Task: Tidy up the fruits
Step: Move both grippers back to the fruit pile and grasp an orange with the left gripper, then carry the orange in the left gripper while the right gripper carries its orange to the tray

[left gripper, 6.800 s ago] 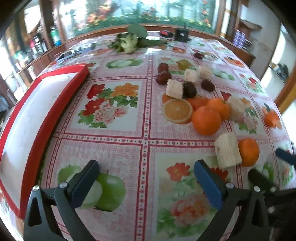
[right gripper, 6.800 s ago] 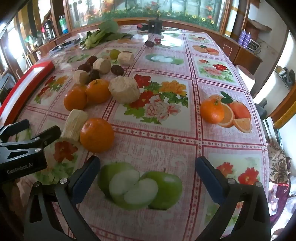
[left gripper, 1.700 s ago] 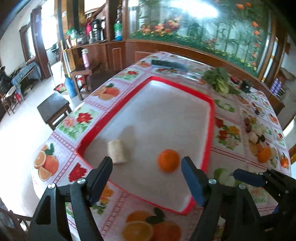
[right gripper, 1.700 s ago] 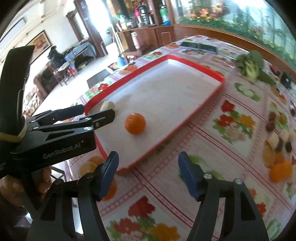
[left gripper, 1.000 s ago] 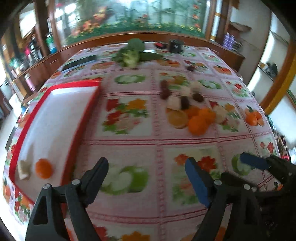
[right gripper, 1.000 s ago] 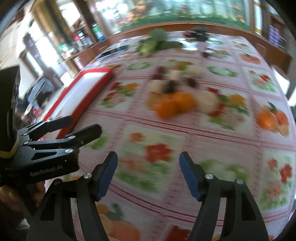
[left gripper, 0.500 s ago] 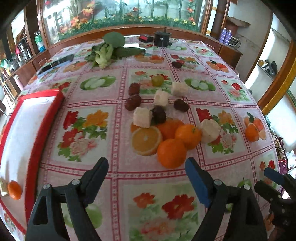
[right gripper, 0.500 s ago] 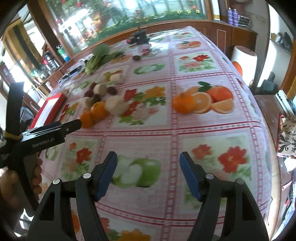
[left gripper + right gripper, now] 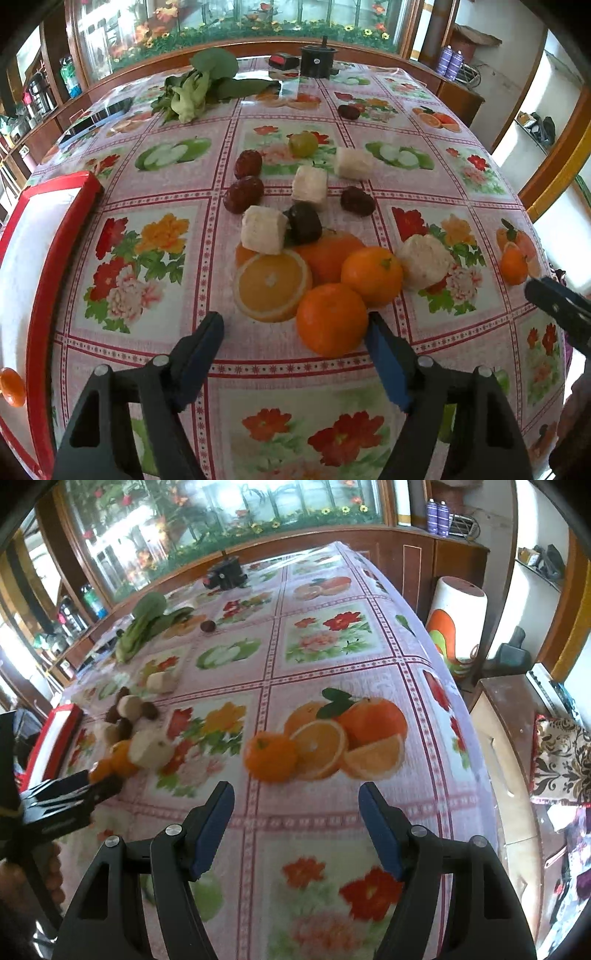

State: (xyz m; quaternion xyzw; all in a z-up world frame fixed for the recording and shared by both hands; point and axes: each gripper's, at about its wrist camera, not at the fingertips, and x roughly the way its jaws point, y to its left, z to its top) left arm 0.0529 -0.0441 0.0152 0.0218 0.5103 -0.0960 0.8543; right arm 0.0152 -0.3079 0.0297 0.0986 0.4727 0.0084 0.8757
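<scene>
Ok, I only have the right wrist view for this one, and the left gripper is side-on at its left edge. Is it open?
Observer: Yes. The left wrist view shows the left gripper open and empty, with the nearest orange close by its right finger.
Reviewer: Anything in the tray? I only see a red corner.
Observer: One orange lies in the tray, at the left edge of the picture.
Reviewer: The pile is blurred for me. Is any of it green?
Observer: One small green fruit sits at the far side of the pile.
</scene>
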